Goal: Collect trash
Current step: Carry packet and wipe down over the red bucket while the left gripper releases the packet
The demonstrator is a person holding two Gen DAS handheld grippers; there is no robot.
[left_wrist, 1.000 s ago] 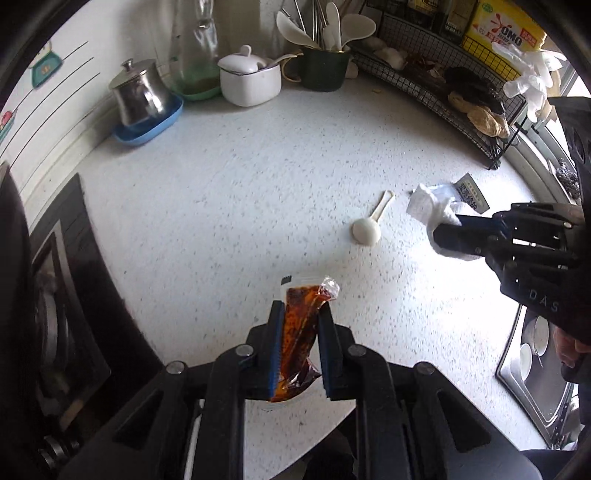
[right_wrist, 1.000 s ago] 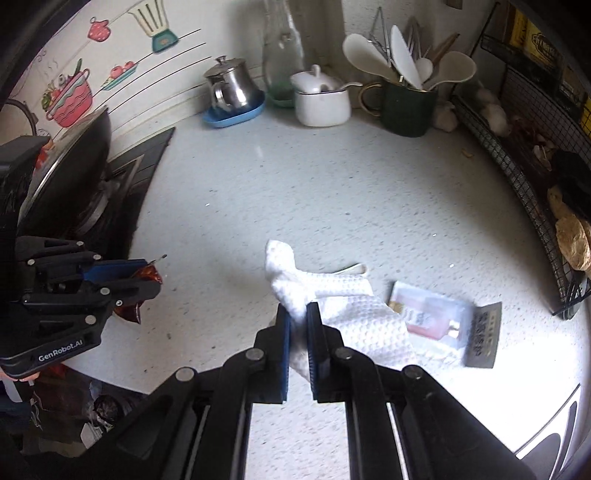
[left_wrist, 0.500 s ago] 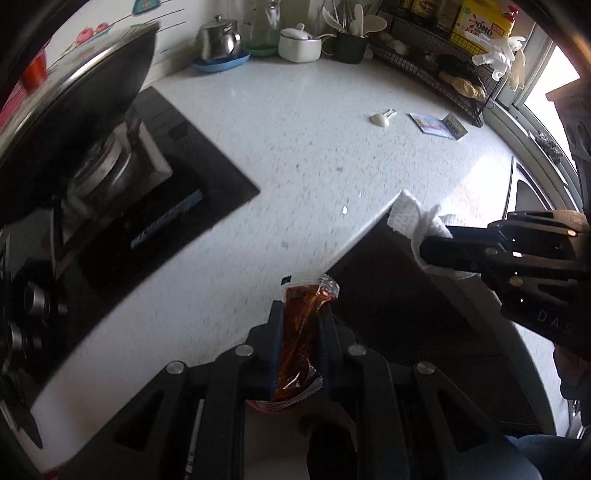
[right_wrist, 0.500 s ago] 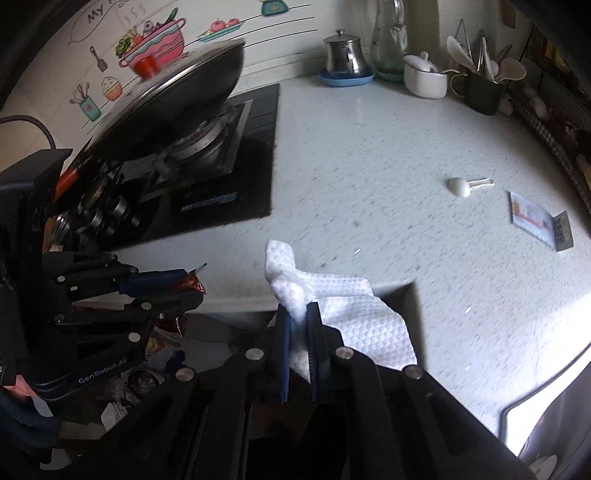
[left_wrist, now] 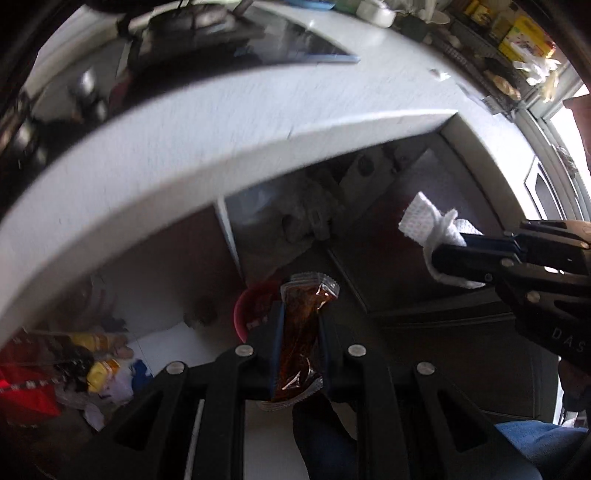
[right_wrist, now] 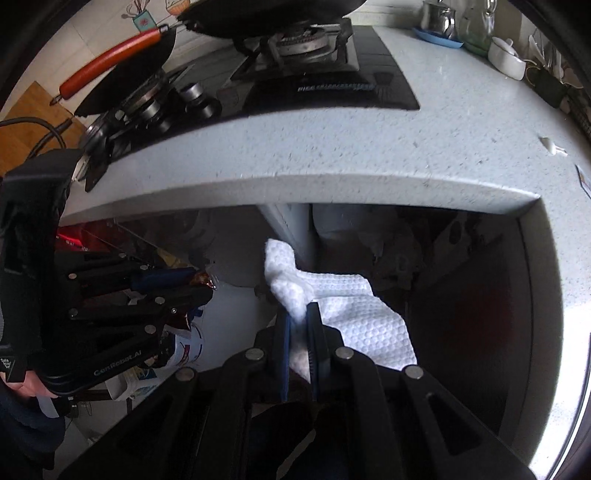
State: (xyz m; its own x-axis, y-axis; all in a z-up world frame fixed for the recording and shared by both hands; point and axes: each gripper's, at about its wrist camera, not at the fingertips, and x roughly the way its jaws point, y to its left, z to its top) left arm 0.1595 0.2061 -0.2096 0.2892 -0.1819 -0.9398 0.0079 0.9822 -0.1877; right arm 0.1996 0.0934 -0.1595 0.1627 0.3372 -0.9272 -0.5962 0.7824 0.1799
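Observation:
My left gripper [left_wrist: 298, 325] is shut on a clear sauce packet [left_wrist: 301, 332] full of red-brown sauce, held below the countertop edge above a red bin [left_wrist: 251, 314] on the floor. My right gripper [right_wrist: 298, 317] is shut on a crumpled white paper towel [right_wrist: 354, 314], also held off the counter over the dark space below. The right gripper shows in the left wrist view [left_wrist: 443, 254] with the towel [left_wrist: 428, 221]. The left gripper shows at the left of the right wrist view [right_wrist: 195, 280].
The white speckled countertop [right_wrist: 369, 140] curves above, with a black gas stove [right_wrist: 317, 70], a pan with a red handle [right_wrist: 110, 59], a steel pot [right_wrist: 437, 16] and a white spoon [right_wrist: 552, 146]. Bags and clutter [left_wrist: 96, 369] lie on the floor at left.
Both grippers have pulled back off the counter and dropped below its edge, each keeping its item. The red bin and floor clutter have come into view.

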